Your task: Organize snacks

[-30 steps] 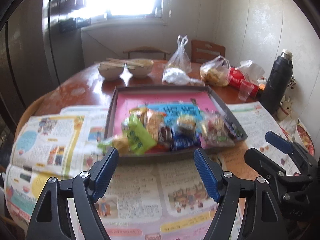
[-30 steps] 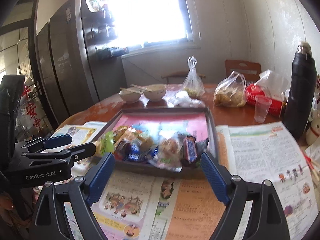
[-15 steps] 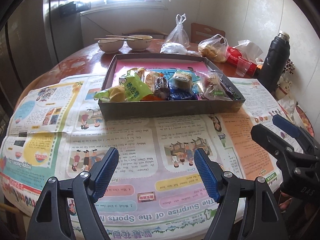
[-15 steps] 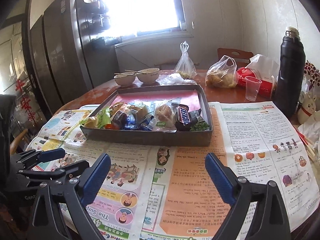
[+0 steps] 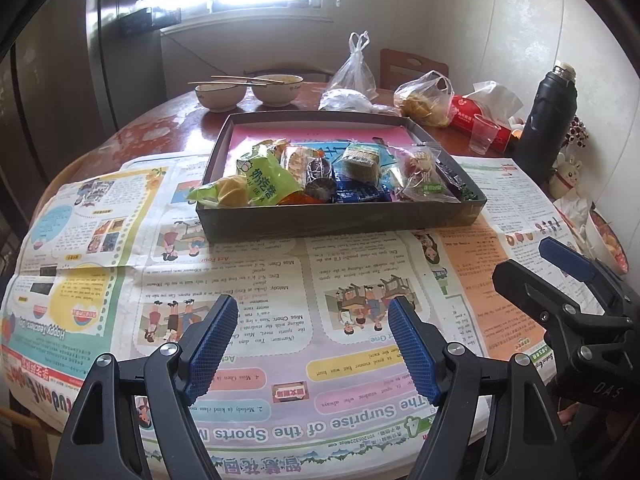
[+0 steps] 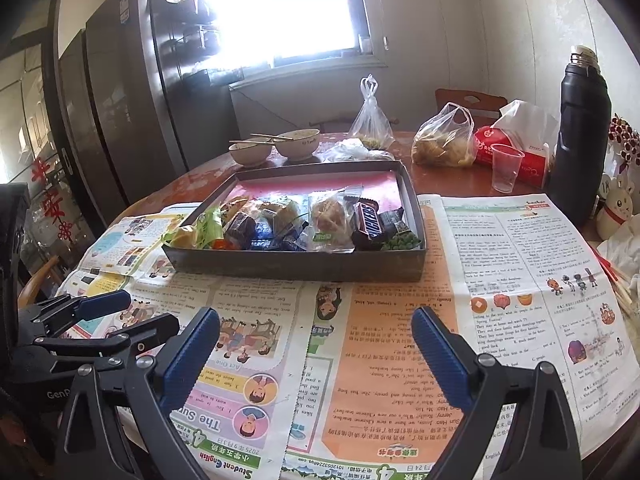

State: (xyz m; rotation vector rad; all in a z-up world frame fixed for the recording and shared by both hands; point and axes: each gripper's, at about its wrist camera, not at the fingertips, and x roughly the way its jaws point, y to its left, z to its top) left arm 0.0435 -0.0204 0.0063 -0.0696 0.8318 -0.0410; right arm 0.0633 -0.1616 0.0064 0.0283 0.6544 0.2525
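Holding clear of the table: left gripper [image 5: 310, 344] and right gripper [image 6: 316, 354], both spread wide and carrying nothing, low over the newspaper [image 5: 256, 312] well short of the tray [image 6: 296, 270]. Snacks [image 6: 296, 222] lie bunched along the tray's near wall, green packet [image 5: 266, 178] overhanging its left end, chocolate bar [image 6: 370, 218] toward the right; the tray's far half is bare. Stage unsettled: the heap fits snacks gathered in or awaiting sorting. Any pick would need a reach over the near wall onto one wrapper.

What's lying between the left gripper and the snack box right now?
Only newspaper: the stretch from the left gripper to the snack box holds nothing else, as the left wrist view shows.
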